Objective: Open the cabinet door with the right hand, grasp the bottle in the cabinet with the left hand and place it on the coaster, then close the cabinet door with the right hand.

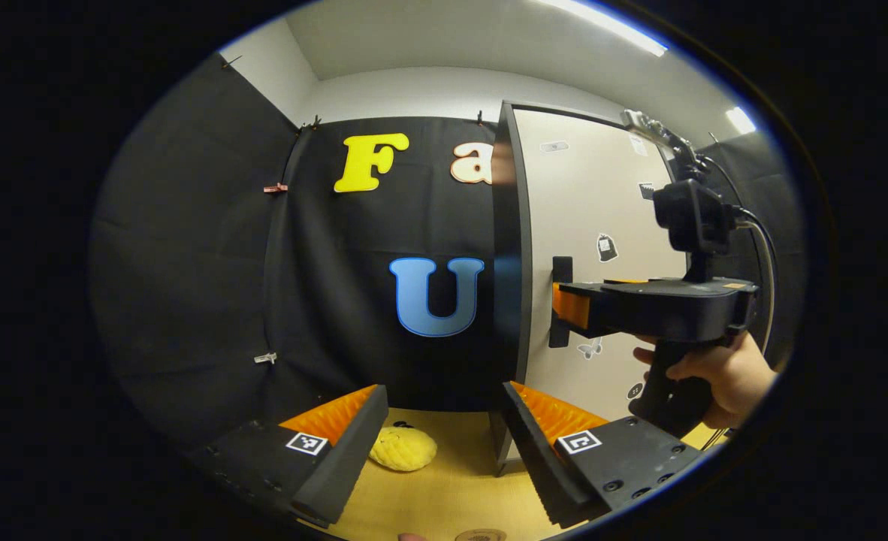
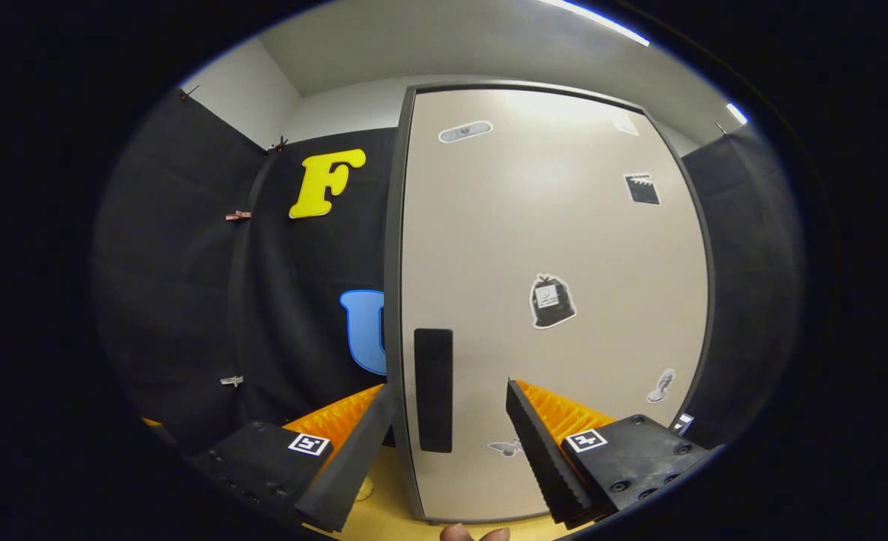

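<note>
The cabinet (image 1: 602,188) stands on the right with its beige door (image 2: 549,225) shut, so its inside is hidden. A black vertical handle (image 2: 433,389) sits near the door's left edge. My right gripper (image 2: 448,391) is open, one finger on each side of the handle and neither pressing on it. In the left gripper view a hand (image 1: 722,376) holds the right gripper (image 1: 564,304) with its tips at the handle (image 1: 562,300). My left gripper (image 1: 441,398) is open and empty, low over the table left of the cabinet. The rim of a round brown coaster (image 1: 480,535) peeks in at the bottom edge.
A yellow knobbly soft object (image 1: 403,448) lies on the wooden table (image 1: 451,481) just beyond my left fingers. Black cloth walls close the back and left. The cabinet's dark side edge (image 1: 510,248) rises directly ahead of the left gripper.
</note>
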`<state>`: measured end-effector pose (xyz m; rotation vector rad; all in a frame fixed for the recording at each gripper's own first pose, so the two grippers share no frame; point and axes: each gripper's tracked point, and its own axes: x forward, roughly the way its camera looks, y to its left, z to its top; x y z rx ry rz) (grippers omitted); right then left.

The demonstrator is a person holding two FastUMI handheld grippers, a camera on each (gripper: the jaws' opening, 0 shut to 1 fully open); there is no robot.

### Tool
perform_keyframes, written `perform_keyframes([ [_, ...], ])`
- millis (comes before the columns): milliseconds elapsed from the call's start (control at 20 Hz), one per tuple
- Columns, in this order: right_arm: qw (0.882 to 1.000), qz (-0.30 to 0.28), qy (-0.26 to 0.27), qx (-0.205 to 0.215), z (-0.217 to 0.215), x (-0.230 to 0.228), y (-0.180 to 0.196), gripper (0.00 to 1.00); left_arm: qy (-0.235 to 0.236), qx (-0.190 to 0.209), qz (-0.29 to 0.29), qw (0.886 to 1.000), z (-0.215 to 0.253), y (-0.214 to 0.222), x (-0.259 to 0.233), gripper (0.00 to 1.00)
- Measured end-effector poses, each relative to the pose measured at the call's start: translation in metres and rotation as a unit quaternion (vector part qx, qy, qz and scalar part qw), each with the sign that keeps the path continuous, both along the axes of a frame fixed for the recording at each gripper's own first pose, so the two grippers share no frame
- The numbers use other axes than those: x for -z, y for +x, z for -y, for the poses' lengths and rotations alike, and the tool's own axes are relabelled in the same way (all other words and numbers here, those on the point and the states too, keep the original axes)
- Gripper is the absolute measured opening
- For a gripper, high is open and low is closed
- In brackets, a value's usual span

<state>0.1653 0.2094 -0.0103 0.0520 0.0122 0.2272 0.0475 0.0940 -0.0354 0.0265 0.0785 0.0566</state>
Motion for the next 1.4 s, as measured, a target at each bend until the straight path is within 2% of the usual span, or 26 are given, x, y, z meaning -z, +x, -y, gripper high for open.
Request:
perform_keyframes([
  [300,1.000,-0.011,0.002,0.006,-0.016,0.020,0.039,0.96,-0.006,-0.006,-0.013,1.000,-0.011,0.007,0.012,0.95],
  [400,1.000,-0.010,-0.001,0.018,-0.016,0.023,0.041,0.86,-0.010,-0.009,-0.016,1.000,-0.014,0.007,0.016,0.95],
  [450,1.000,-0.005,-0.005,0.008,-0.022,0.023,0.038,0.76,-0.010,-0.011,-0.019,1.000,-0.016,0.006,0.018,0.95],
  [550,1.000,-0.007,-0.020,0.022,-0.021,0.030,0.043,0.62,-0.008,-0.012,-0.023,1.000,-0.017,0.005,0.020,0.95],
  [600,0.999,-0.007,-0.023,0.035,-0.012,0.029,0.040,0.63,-0.008,-0.014,-0.023,1.000,-0.018,0.003,0.020,0.95],
  [650,0.999,-0.008,-0.014,0.037,-0.013,0.031,0.044,0.40,-0.008,-0.017,-0.021,1.000,-0.019,0.001,0.019,0.95],
  [750,0.999,0.000,-0.019,0.047,-0.012,0.029,0.041,0.40,-0.011,-0.021,-0.019,1.000,-0.019,-0.005,0.019,0.95],
  [800,0.999,-0.001,-0.016,0.051,-0.012,0.032,0.047,0.34,-0.013,-0.023,-0.018,0.999,-0.019,-0.007,0.018,0.95],
  [900,0.999,-0.016,0.008,0.049,-0.013,0.032,0.043,0.34,-0.015,-0.024,-0.020,0.999,-0.016,-0.013,0.019,0.95],
  [950,0.999,-0.006,0.010,0.046,-0.012,0.030,0.042,0.26,-0.013,-0.025,-0.021,0.999,-0.016,-0.017,0.019,0.95],
  [1100,0.999,-0.013,-0.008,0.038,-0.011,0.031,0.040,0.25,-0.016,-0.029,-0.019,0.999,-0.013,-0.028,0.015,0.95],
  [1150,0.999,-0.021,0.001,0.029,-0.013,0.031,0.037,0.16,-0.019,-0.029,-0.016,0.999,-0.015,-0.030,0.014,0.95],
  [1400,1.000,-0.028,0.002,-0.007,-0.011,0.023,0.014,0.16,-0.014,-0.031,-0.014,0.999,-0.013,-0.037,0.007,0.95],
])
